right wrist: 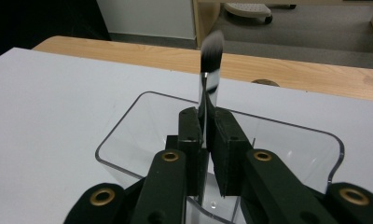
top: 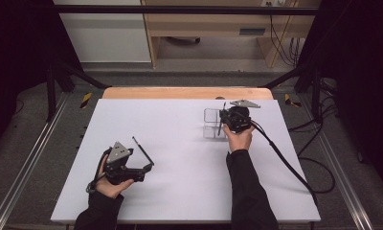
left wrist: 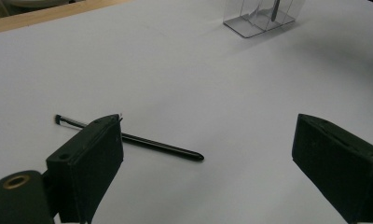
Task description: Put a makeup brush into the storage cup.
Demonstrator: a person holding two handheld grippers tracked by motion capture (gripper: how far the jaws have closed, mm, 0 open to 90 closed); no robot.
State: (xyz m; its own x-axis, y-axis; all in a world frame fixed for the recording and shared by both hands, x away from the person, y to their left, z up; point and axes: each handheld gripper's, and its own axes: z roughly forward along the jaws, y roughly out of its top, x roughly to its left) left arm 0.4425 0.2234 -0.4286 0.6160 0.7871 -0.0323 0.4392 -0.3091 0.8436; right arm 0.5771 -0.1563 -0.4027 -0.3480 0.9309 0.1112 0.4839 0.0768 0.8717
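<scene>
Right gripper (right wrist: pixel 204 154) fingers pinch a silver-ferruled makeup brush (right wrist: pixel 209 70) over the clear plastic organiser (right wrist: pixel 124 135) at 1 o'clock (likely half done); left gripper (left wrist: pixel 208 154) fingers wide, thin black pencil-like stick (left wrist: pixel 161 147) on white counter (top: pixel 180 143) at 8 o'clock left.

Left gripper (left wrist: pixel 208 154) fingers (left wrist: pixel 89 163) spread wide over white table (left wrist: pixel 184 84); black pen (left wrist: pixel 161 147) lying beside left finger; clear organizer (left wrist: pixel 259 21) far off.

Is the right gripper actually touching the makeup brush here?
Touching. In the right gripper view, the right gripper has its jaws shut on the makeup brush handle, holding it upright over the clear organizer.
</scene>
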